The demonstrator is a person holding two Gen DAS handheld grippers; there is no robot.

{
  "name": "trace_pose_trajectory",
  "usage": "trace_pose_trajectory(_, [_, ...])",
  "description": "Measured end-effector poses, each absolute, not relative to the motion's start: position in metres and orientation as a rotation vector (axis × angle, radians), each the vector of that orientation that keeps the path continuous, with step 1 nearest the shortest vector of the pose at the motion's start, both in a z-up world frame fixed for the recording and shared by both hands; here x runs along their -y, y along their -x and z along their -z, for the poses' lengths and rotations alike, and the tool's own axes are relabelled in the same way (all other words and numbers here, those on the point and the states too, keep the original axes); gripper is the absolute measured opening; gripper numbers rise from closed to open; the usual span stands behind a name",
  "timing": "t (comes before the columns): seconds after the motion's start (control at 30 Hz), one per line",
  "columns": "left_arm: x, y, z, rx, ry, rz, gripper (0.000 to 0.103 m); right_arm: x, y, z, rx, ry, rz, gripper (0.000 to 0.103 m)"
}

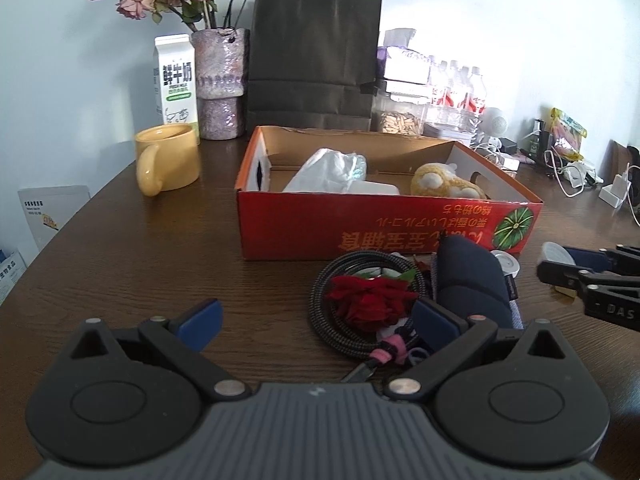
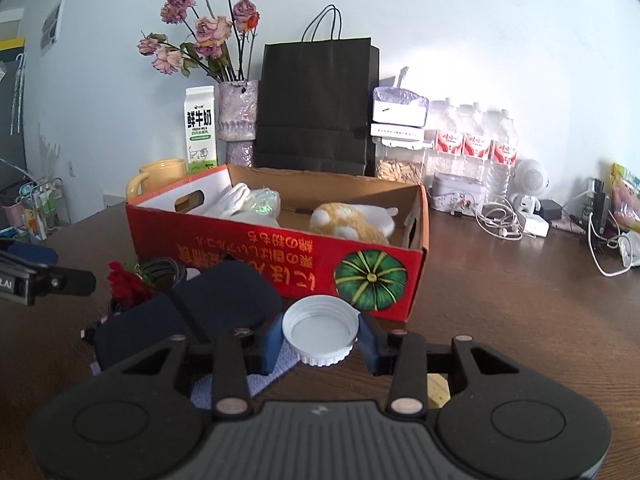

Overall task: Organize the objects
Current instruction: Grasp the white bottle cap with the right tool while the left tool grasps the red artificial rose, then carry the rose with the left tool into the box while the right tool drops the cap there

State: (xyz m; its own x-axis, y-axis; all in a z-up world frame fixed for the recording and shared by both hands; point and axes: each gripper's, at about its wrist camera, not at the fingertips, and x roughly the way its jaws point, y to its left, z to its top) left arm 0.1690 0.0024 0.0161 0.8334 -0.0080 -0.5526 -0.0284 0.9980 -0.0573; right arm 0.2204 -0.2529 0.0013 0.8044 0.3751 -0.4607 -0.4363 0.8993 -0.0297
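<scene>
My right gripper [image 2: 320, 338] is clenched on a white plastic lid [image 2: 320, 330], its blue pads pressing both sides, held just above the tabletop [image 2: 520, 312]. My left gripper [image 1: 316, 322] stands released, nothing between its fingers. Just beyond it lie a red artificial rose [image 1: 370, 300] on a coiled braided cable [image 1: 340, 276] and a dark blue pouch [image 1: 470, 276], all close to the red cardboard box [image 1: 360, 228]. The box holds a yellow plush toy [image 2: 352, 222] and white wrapped items [image 1: 328, 172]. Toward the far edge stand a yellow mug [image 1: 166, 158], a milk carton [image 1: 176, 80] and a black paper bag [image 1: 314, 60].
</scene>
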Motion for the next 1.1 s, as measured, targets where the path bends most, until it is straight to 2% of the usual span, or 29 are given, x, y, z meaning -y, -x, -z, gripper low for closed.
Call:
trace_pose_trajectory(0.4, [0.016,-0.191,-0.010,-0.573,0.069,0.012,0.103,0.249,-0.220,0.007,-0.443,0.127,-0.437,0.039])
trace_pose_trajectory(0.5, [0.019,-0.195,-0.009,-0.572,0.069,0.016,0.099,0.249,-0.220,0.009,-0.443,0.129,-0.438,0.039])
trace_pose_trajectory(0.7, [0.023,-0.205,-0.001,-0.591,0.086,0.038,0.053,0.248,-0.219,0.010,-0.444,0.131,-0.445,0.039])
trace_pose_trajectory(0.73, [0.023,-0.206,0.001,-0.598,0.090,0.044,0.038,0.248,-0.220,0.010,-0.444,0.131,-0.445,0.039])
trace_pose_trajectory(1.1, [0.015,-0.196,-0.008,-0.544,0.116,0.050,0.036,0.248,-0.219,0.009,-0.437,0.128,-0.444,0.039])
